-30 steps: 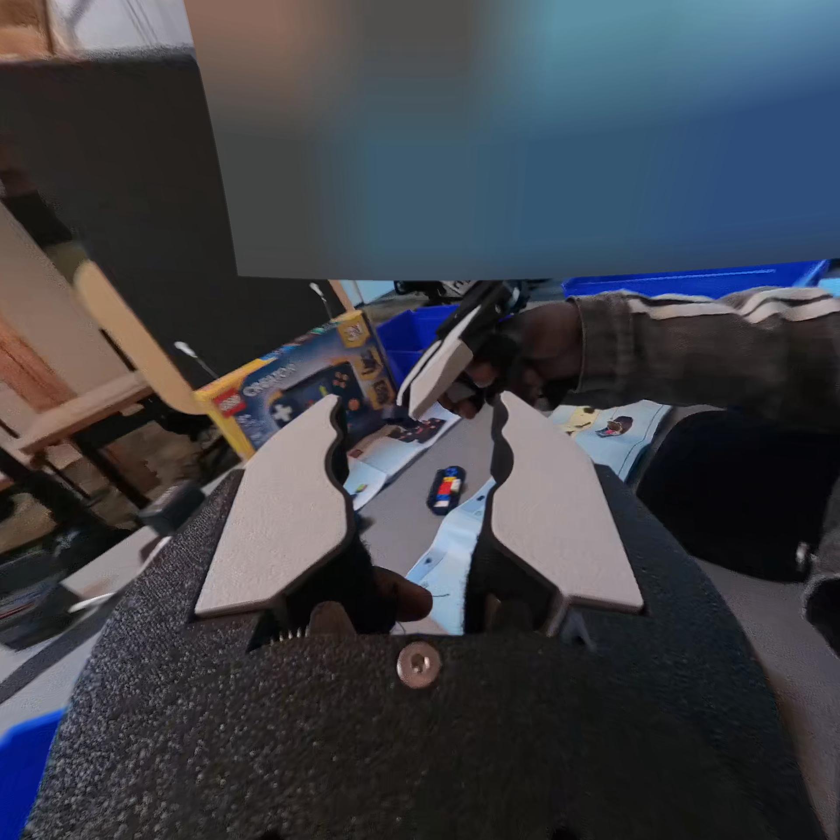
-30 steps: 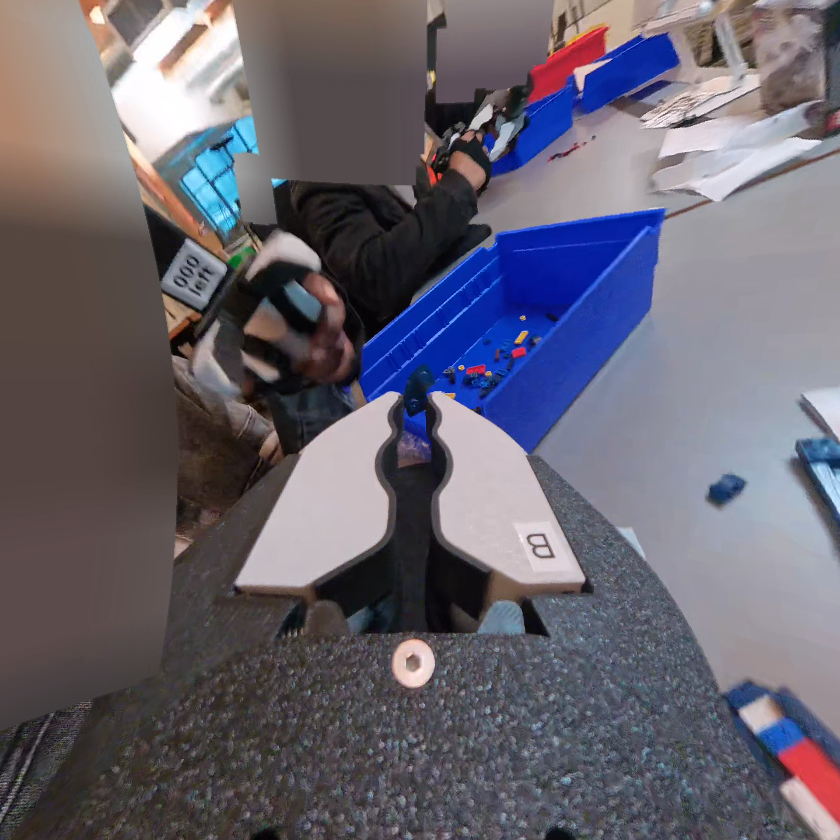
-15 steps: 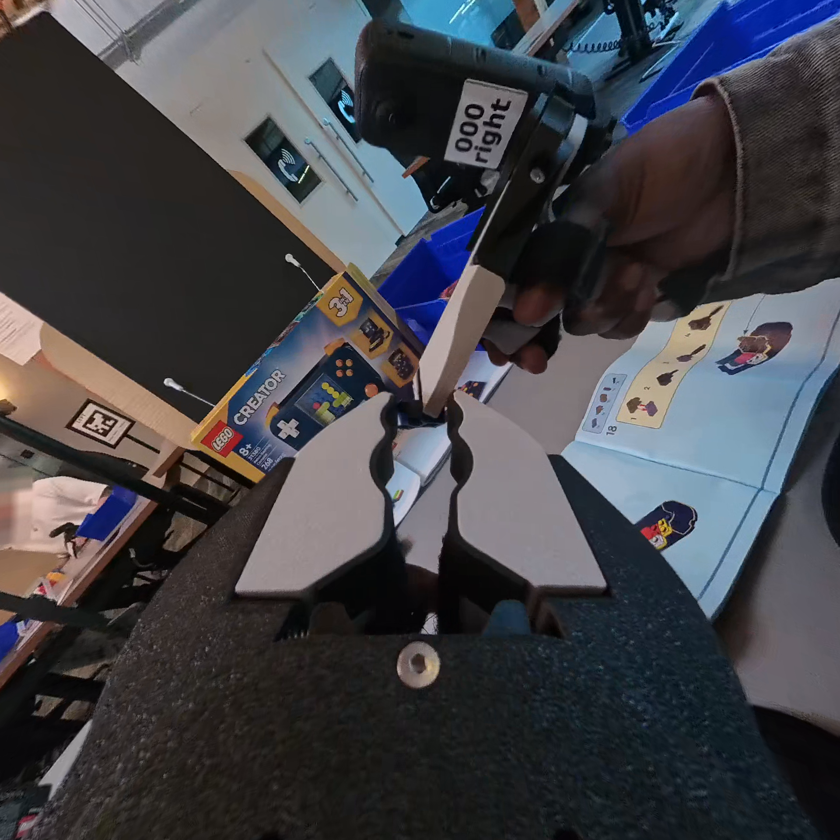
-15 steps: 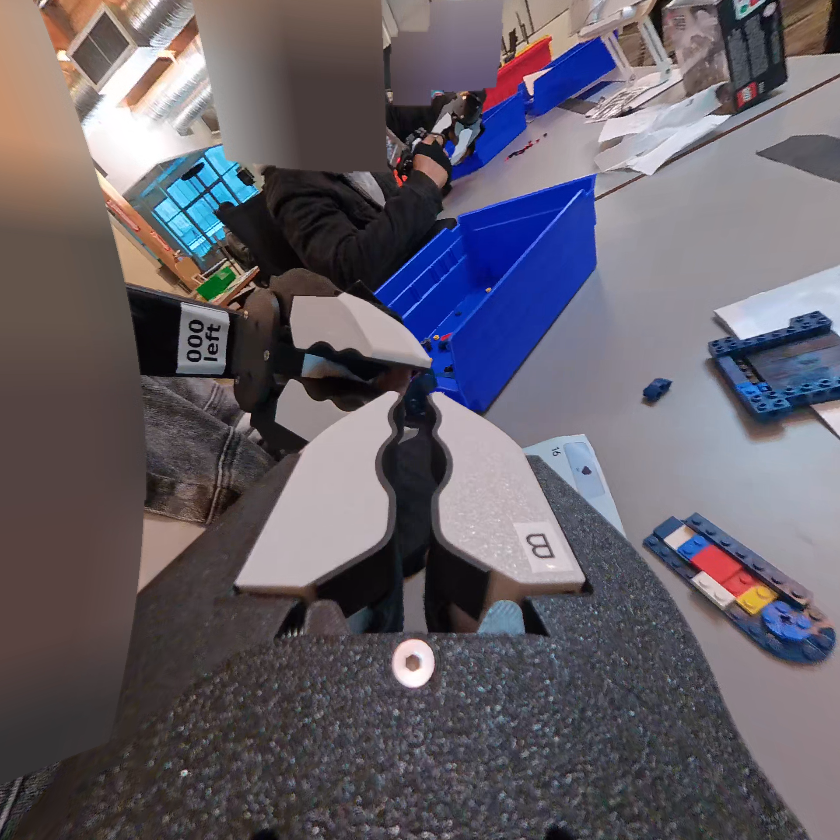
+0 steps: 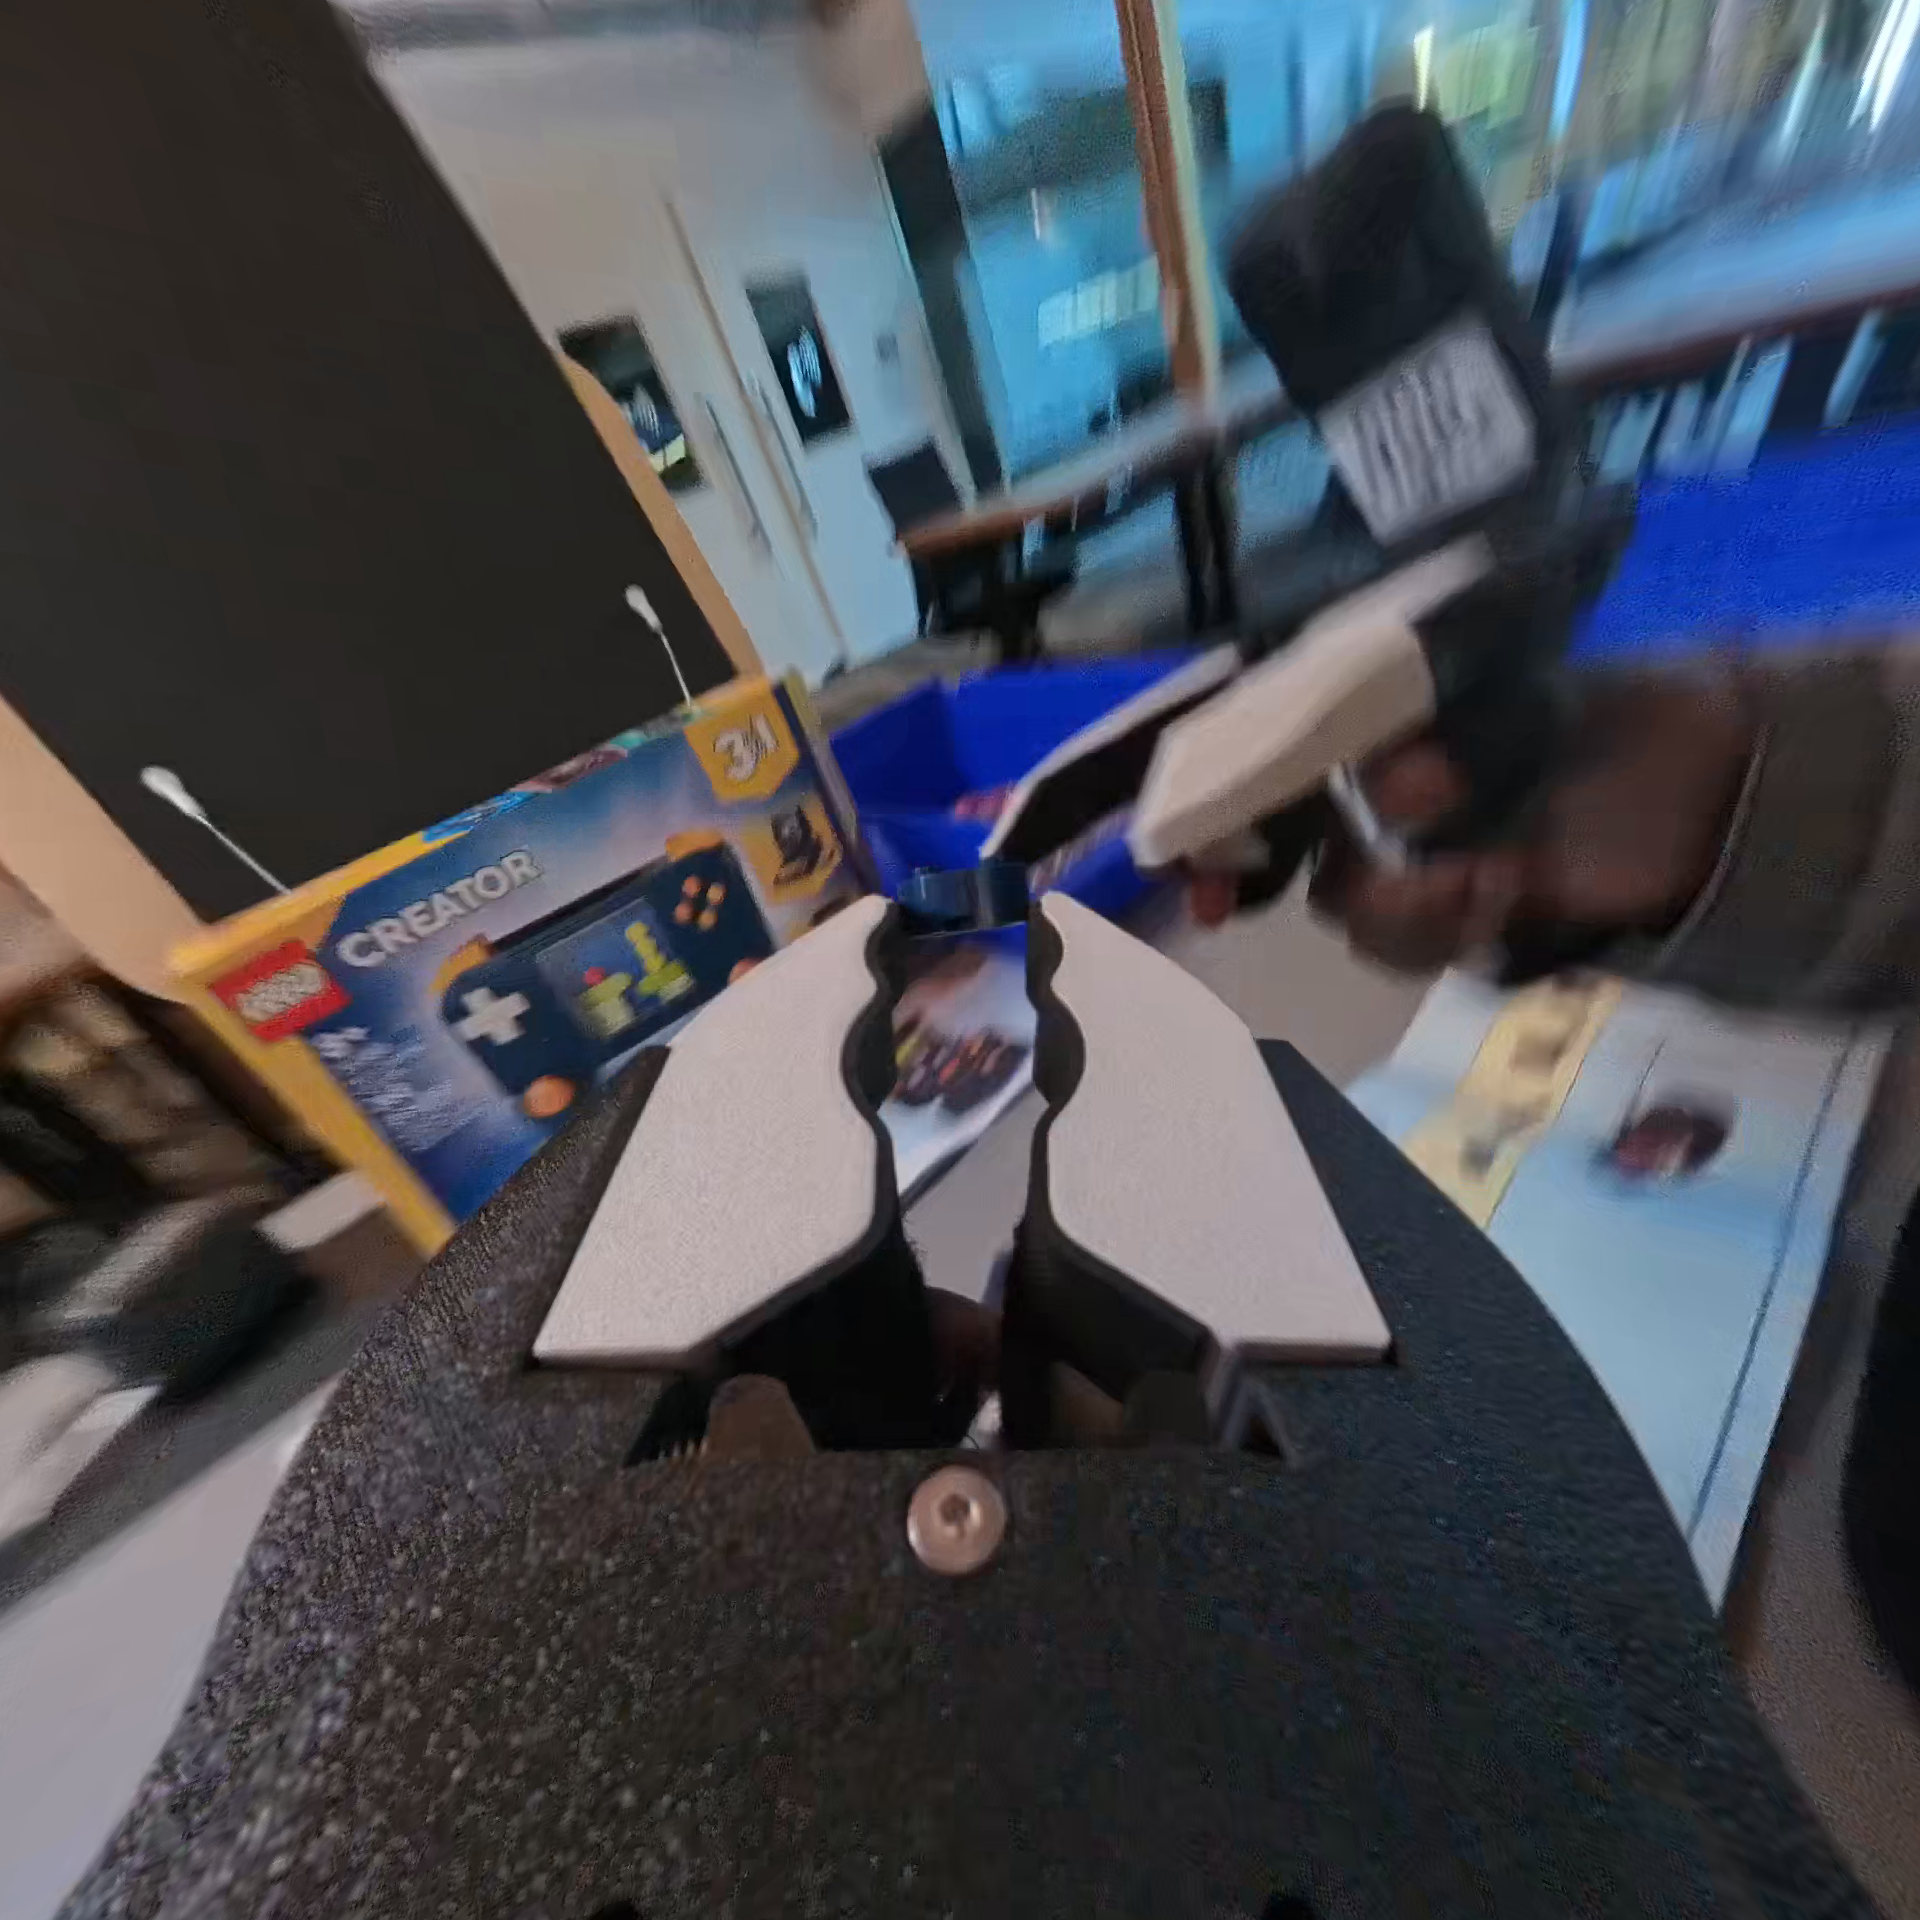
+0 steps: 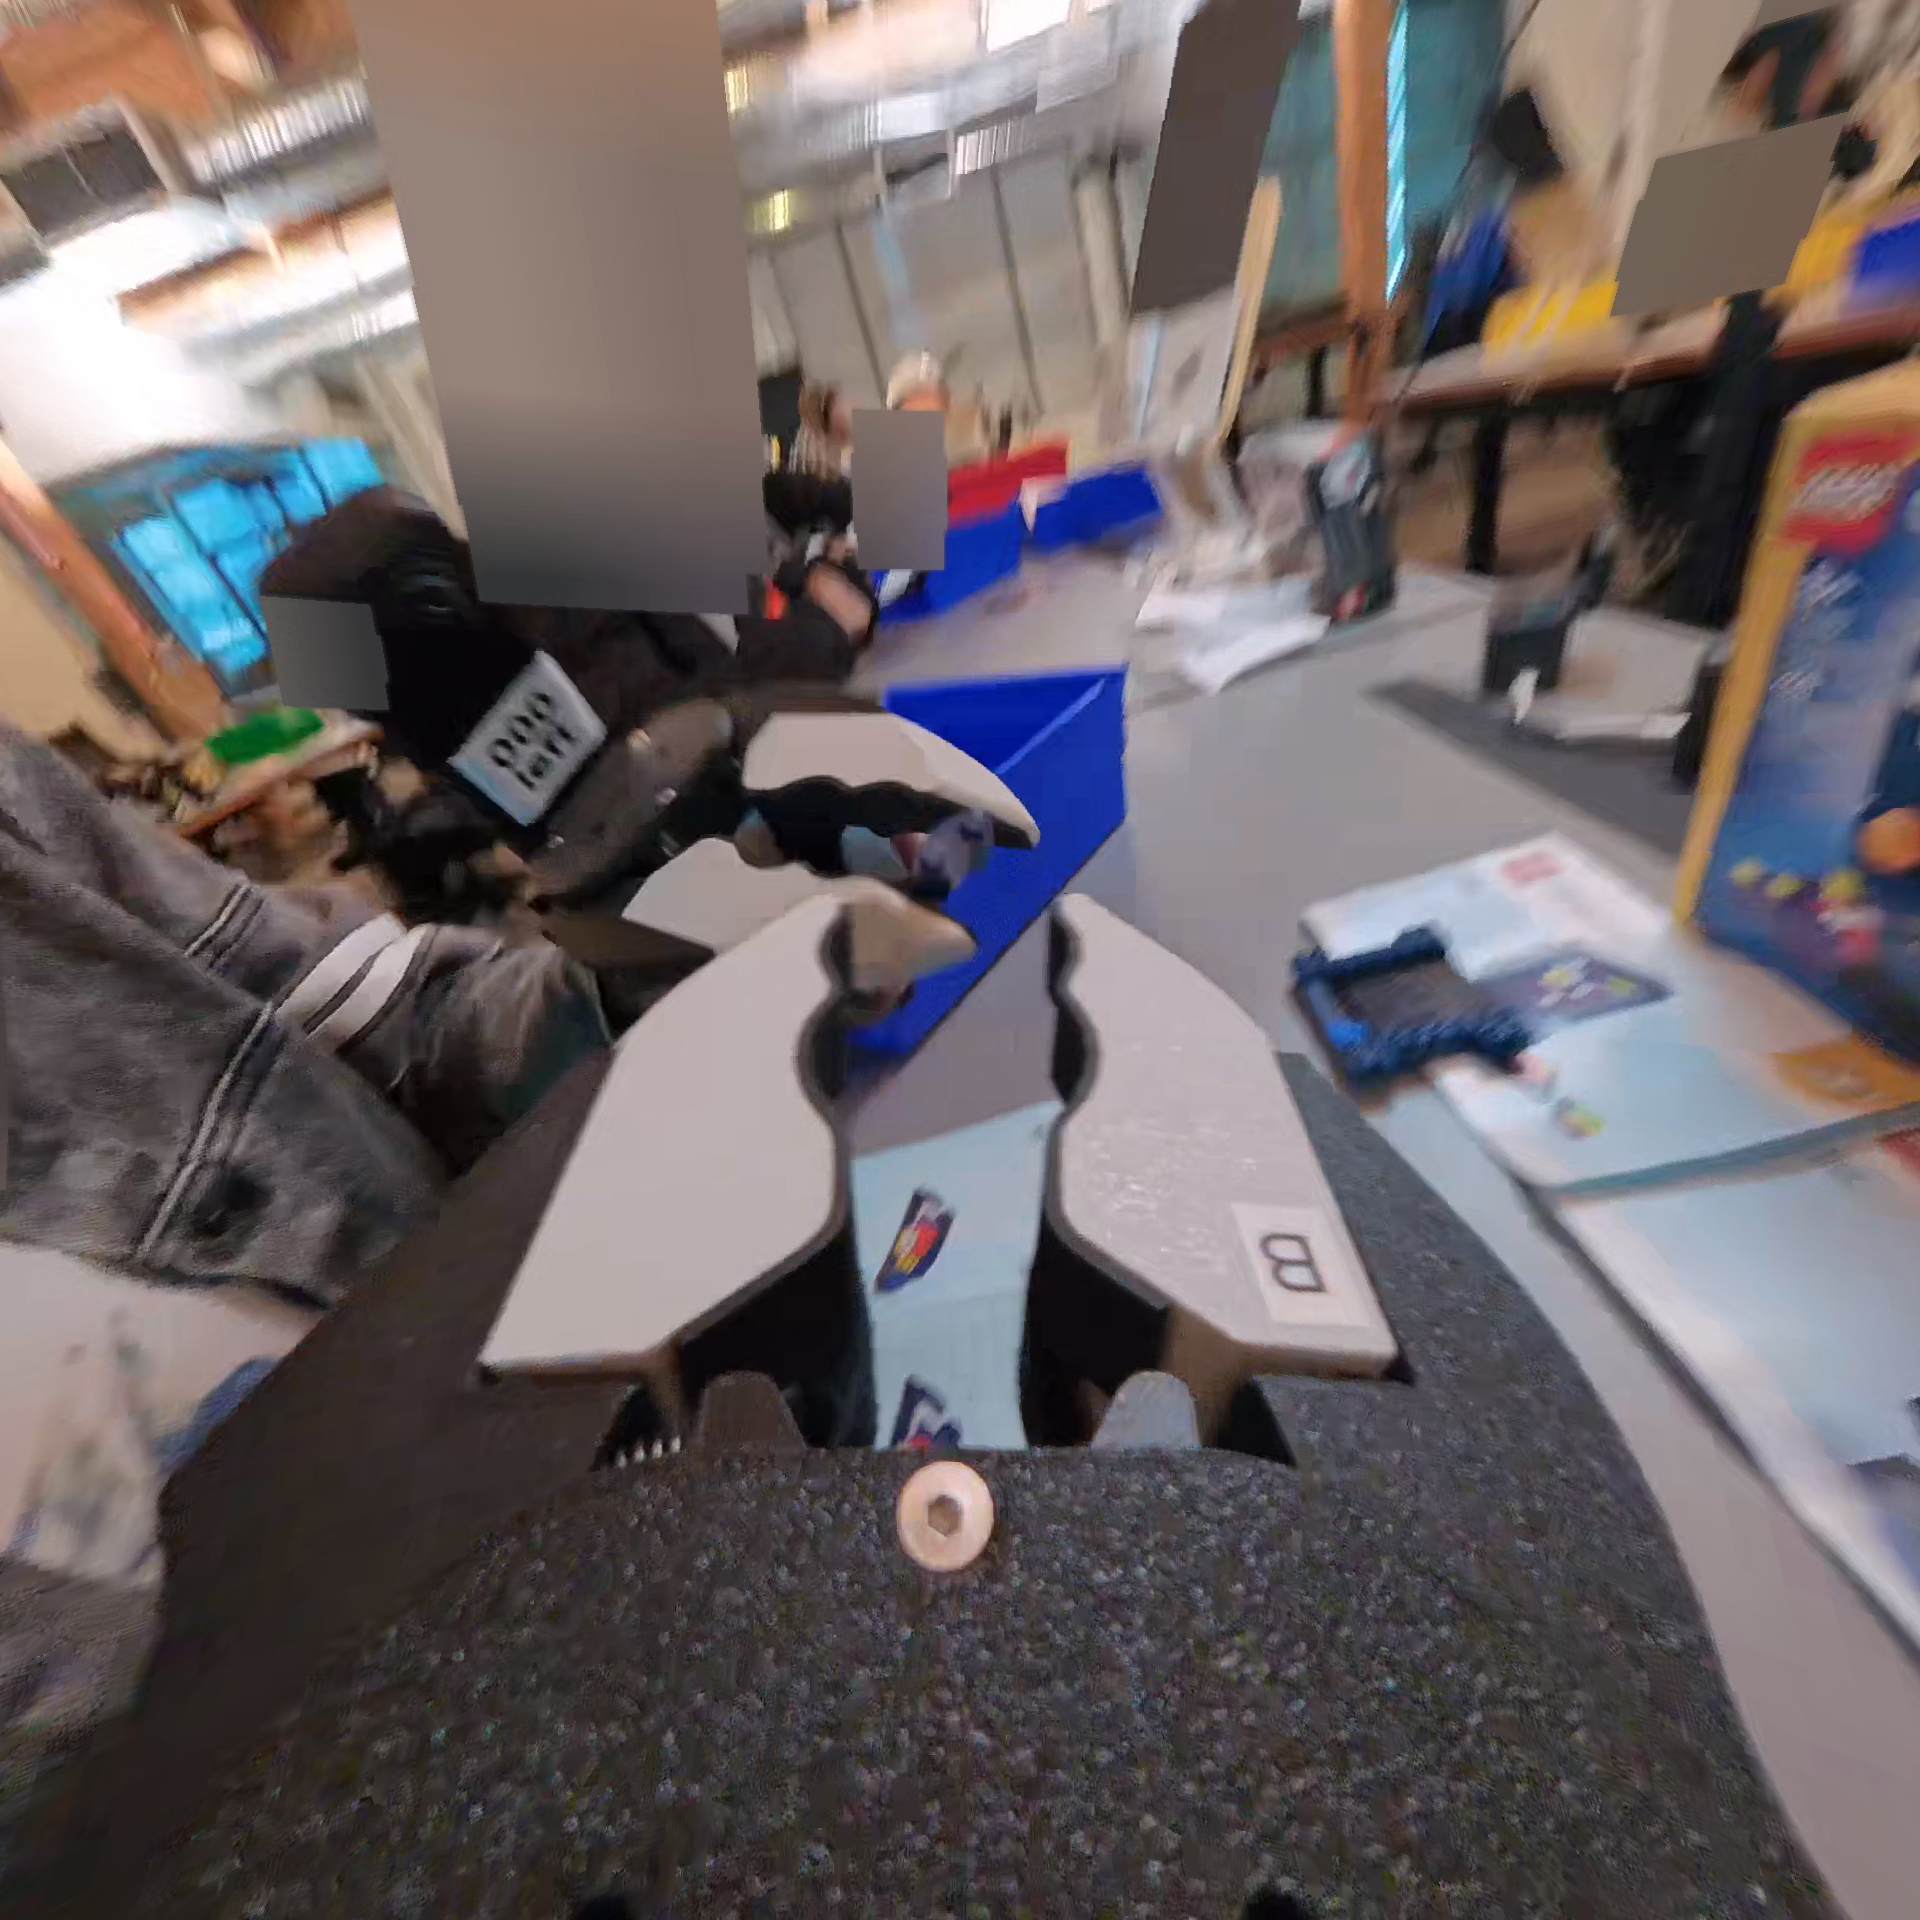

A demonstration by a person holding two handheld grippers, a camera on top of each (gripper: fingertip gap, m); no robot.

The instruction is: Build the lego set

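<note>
Dark-blue brick [image 5: 951, 896] pinched in L gripper [image 5: 958, 914] tips, R gripper [image 6: 948, 914] agape.

Each camera rode on its own tongs, looking forward along the fingers from close above the counter [image 6: 1299, 790]. The left view faced the toy box [image 5: 499, 977] and blue bin [image 5: 935, 748]; the right view faced across the room. Both shared that bin [image 6: 1049, 769], and each caught the opposite tongs.
</note>
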